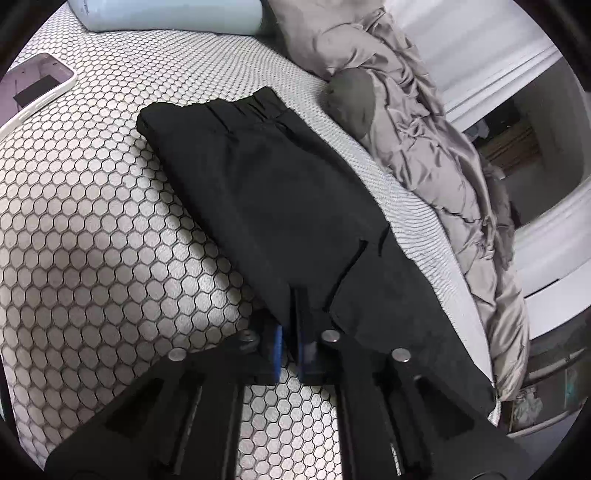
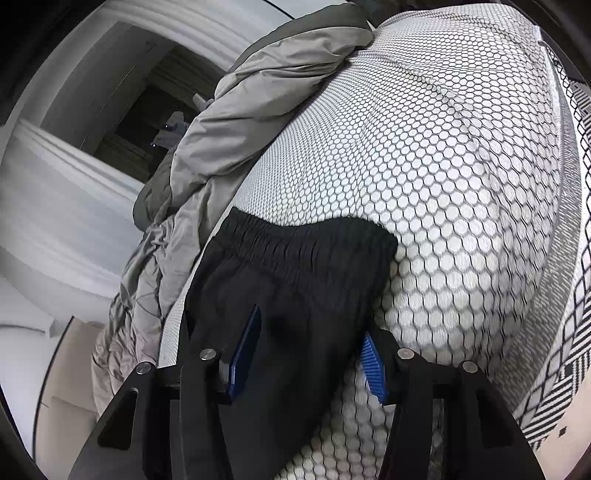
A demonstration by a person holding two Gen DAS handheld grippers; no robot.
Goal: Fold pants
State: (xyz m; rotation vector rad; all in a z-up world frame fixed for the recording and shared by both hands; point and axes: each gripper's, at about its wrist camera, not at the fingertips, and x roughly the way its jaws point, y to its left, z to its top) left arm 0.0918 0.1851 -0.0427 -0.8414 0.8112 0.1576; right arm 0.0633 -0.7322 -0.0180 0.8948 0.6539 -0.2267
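We are seeing the left gripper (image 1: 291,332) seemingly pinching the black pants (image 1: 280,192) hem shut on the bed (image 1: 92,221), while the right gripper (image 2: 310,354) is hanging parted over the waistband.

A home bedroom is shown: a mattress (image 1: 92,221) covered in honeycomb-patterned fabric, a crumpled grey duvet (image 1: 424,155), a pale pillow (image 1: 166,14), and white moulded woodwork (image 2: 66,177) are seen.

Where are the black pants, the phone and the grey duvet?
black pants (image 1: 280,206): left wrist view, middle of the folded fabric.
phone (image 1: 40,85): left wrist view, its screen, at the upper left edge.
grey duvet (image 1: 417,147): left wrist view, crumpled folds beside the pants.
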